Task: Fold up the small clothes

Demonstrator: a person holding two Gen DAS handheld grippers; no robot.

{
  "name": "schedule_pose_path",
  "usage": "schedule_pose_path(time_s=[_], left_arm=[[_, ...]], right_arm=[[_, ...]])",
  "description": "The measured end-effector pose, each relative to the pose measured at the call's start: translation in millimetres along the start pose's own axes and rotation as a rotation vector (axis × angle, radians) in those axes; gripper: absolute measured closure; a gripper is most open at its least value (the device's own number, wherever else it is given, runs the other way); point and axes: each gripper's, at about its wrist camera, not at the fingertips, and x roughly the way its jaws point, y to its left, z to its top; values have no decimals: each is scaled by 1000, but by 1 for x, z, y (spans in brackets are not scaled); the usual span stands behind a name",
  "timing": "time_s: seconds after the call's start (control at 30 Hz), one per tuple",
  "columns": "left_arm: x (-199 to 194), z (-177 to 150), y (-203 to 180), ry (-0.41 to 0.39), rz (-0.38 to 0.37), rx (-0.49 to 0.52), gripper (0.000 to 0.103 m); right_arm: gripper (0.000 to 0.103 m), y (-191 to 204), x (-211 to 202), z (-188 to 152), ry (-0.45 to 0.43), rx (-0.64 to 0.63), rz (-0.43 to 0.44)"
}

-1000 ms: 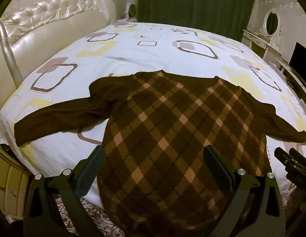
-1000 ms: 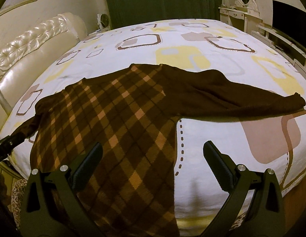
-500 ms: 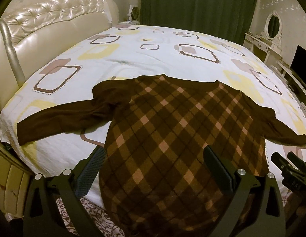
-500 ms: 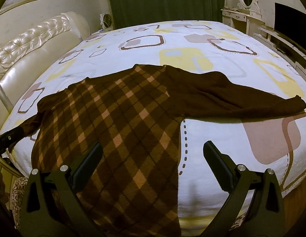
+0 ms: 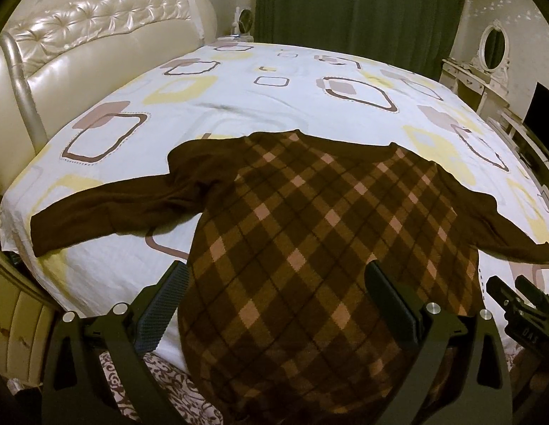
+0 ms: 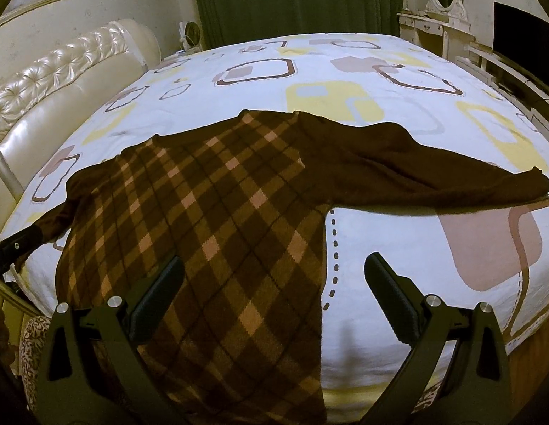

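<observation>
Bedsheet (image 5: 239,106) under flat sweater (image 5: 310,230); both fingers (image 5: 164,301) wide open, empty, above hem.

Brown plaid sweater (image 5: 310,233) spread flat on bed (image 5: 239,106), sleeves out

1. Sweater (image 5: 310,233): dark brown, with a diamond check in tan and pale pink on the body; sleeves plain dark brown.
2. Sheet (image 5: 239,106) under the sweater: white, printed with rounded squares in yellow, dusty pink and brown outline.
3. Headboard (image 5: 79,56): glossy cream, tufted.
4. Curtain (image 5: 359,10) beyond the sheet: dark green.
</observation>
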Motion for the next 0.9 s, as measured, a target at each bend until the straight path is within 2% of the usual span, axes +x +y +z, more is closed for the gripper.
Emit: schedule_pose_path(time_s=[0.57, 0.73, 0.9], left_arm=[[1, -3, 2, 3, 6, -4, 4], [-4, -3, 3, -38, 43, 2, 4], [-10, -1, 1, -74, 27, 15, 4]], right_arm=[[2, 0, 1, -2, 3, 1, -1], [2, 1, 1, -2, 4, 2, 1], [2, 3, 2, -6, 6, -4, 3]])
